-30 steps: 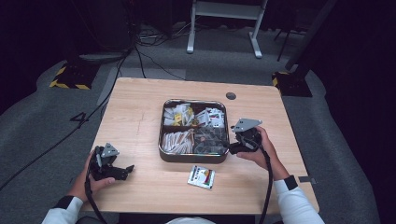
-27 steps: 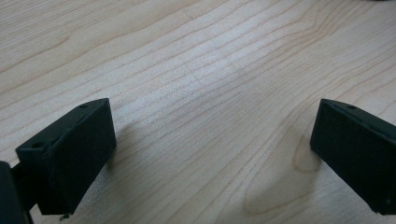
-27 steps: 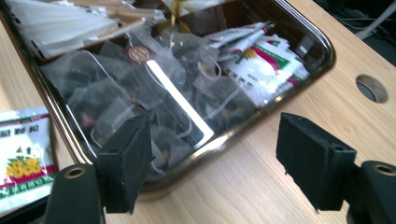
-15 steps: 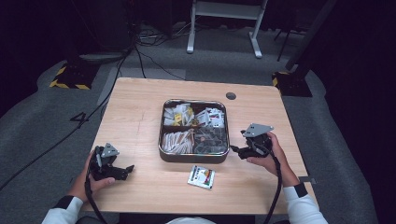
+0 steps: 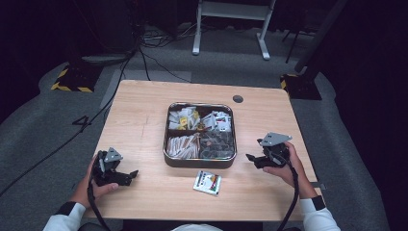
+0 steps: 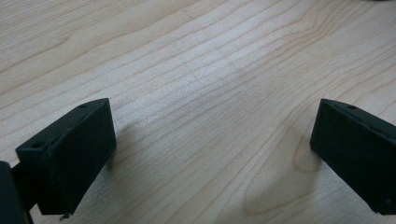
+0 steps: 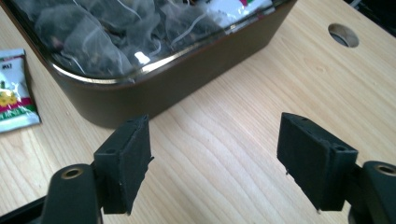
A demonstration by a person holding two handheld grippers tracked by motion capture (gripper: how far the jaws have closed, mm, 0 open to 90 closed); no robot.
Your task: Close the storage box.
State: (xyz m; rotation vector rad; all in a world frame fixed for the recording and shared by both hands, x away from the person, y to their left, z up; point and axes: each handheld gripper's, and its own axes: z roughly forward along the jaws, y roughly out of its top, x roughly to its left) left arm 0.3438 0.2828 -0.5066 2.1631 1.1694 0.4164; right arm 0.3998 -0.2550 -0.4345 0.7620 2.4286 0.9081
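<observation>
The right gripper (image 5: pixel 254 158) is held with jaws wide apart and empty just beside the compartment tray (image 5: pixel 199 160), probably so the sachet (image 5: pixel 207 182) lying before the tray can be reached, while the left gripper (image 5: pixel 130 174), also wide, is rested on bare table (image 5: pixel 139 110).

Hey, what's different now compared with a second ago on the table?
The right tongs have drawn back from over the tray's right edge, out to the right and toward the person, and now sit open over bare wood with nothing between the jaws. The left tongs stayed put near the table's front left, open. The tray and the loose tea packet in front of it have not moved.
</observation>
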